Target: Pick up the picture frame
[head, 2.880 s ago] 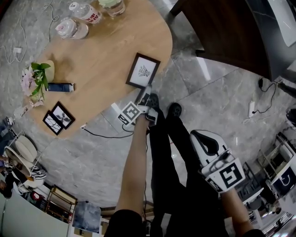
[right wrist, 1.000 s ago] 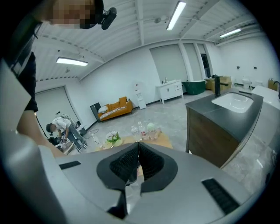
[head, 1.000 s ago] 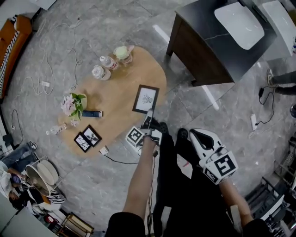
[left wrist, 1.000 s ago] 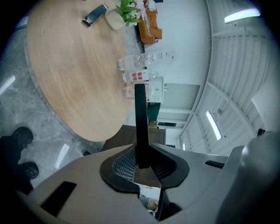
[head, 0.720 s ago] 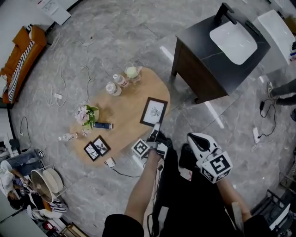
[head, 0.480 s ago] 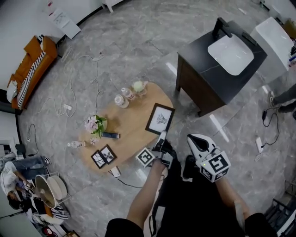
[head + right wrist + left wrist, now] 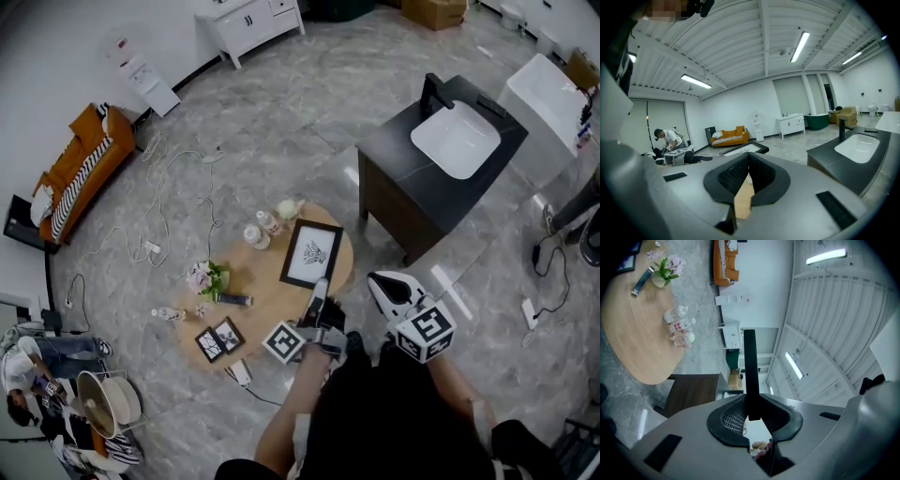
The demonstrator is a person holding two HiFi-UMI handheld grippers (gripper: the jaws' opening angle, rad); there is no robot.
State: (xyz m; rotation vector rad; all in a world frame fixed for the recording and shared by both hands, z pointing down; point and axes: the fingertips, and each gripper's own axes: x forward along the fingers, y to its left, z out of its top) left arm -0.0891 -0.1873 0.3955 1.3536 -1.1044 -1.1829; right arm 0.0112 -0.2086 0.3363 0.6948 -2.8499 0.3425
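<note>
Jaws of left gripper (image 7: 319, 292) clamp a flat, black-rimmed rectangular picture frame (image 7: 312, 253).

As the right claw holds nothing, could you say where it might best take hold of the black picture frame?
Probably the right long rail of the picture frame, from the right: the left claw pinches its near short edge, and the thin rail lets the right claw close across its thickness.
</note>
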